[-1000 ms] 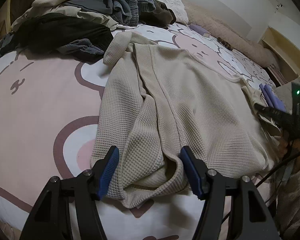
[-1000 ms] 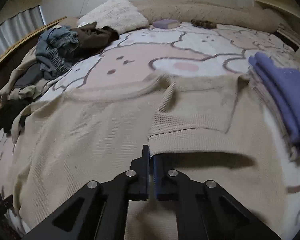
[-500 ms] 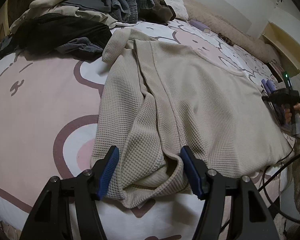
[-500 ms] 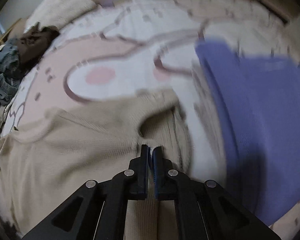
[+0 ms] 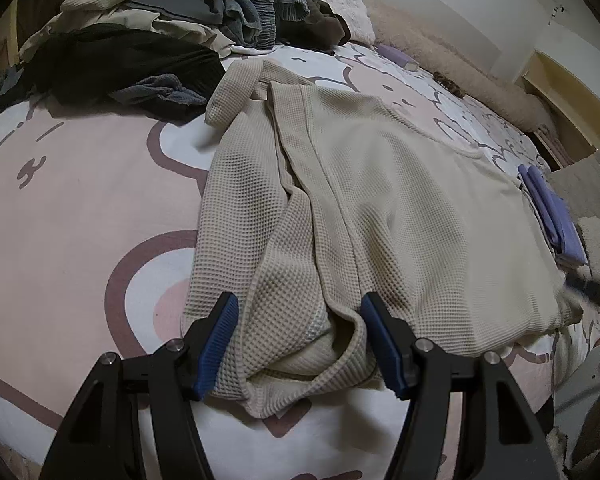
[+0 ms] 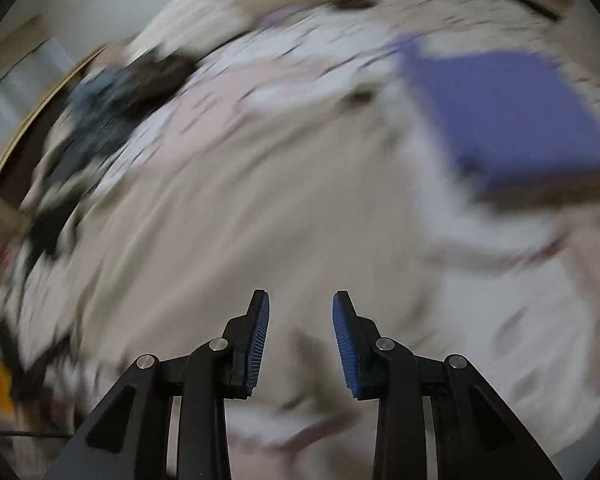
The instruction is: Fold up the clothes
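left gripper (image 5: pixel 298 340) fingers spread, straddling waffle-knit beige garment (image 5: pixel 380 208) | right gripper (image 6: pixel 300 336) fingers apart, empty

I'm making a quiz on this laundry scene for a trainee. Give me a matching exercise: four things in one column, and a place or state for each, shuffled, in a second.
Things:
1. beige waffle shirt
2. purple folded garment
3. heap of unfolded clothes
4. left gripper

Places or states:
A. piled at the far left of the bed
B. open, hem bunched between its fingers
C. spread flat mid-bed
D. folded, at the shirt's right edge

Pairs: 1-C, 2-D, 3-A, 4-B
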`<state>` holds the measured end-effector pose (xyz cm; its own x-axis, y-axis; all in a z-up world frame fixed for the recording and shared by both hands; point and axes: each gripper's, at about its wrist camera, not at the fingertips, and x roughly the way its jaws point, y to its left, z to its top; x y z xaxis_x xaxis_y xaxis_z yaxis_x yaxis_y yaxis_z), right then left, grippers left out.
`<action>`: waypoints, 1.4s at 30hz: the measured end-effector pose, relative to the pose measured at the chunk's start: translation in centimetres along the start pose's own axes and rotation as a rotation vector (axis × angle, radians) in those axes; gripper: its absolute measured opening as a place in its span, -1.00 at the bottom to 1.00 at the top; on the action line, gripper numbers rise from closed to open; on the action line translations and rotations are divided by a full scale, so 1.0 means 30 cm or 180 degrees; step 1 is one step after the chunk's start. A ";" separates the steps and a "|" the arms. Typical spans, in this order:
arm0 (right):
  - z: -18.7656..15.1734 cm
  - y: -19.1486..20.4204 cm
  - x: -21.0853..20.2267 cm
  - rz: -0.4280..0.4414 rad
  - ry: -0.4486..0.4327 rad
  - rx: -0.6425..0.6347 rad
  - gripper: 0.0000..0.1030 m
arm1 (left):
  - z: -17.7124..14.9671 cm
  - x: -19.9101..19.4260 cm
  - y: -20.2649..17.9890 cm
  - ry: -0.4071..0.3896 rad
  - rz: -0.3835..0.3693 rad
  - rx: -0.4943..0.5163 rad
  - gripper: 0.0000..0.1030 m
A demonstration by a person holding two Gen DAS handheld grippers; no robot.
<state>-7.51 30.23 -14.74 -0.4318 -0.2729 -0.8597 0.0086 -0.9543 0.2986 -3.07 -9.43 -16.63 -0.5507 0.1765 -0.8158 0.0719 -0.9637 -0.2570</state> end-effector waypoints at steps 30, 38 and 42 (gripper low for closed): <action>-0.131 -0.125 0.046 -0.0524 -0.0487 -0.0002 -0.72 | -0.141 -0.099 -0.047 -0.0237 0.0697 0.1820 -0.12; -0.138 -0.129 0.043 -0.0485 -0.0514 0.0027 -0.72 | -0.110 -0.121 -0.002 -0.0351 0.0508 0.1592 -0.67; -0.136 -0.134 0.043 -0.0457 -0.0507 0.0042 -0.72 | -0.045 -0.209 0.052 -0.0505 0.0300 0.1364 -0.68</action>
<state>-4.41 33.22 -18.73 -0.5650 -0.1106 -0.8177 -0.0748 -0.9800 0.1842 1.63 -11.77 -12.61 -0.6809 0.0836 -0.7276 -0.2039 -0.9758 0.0788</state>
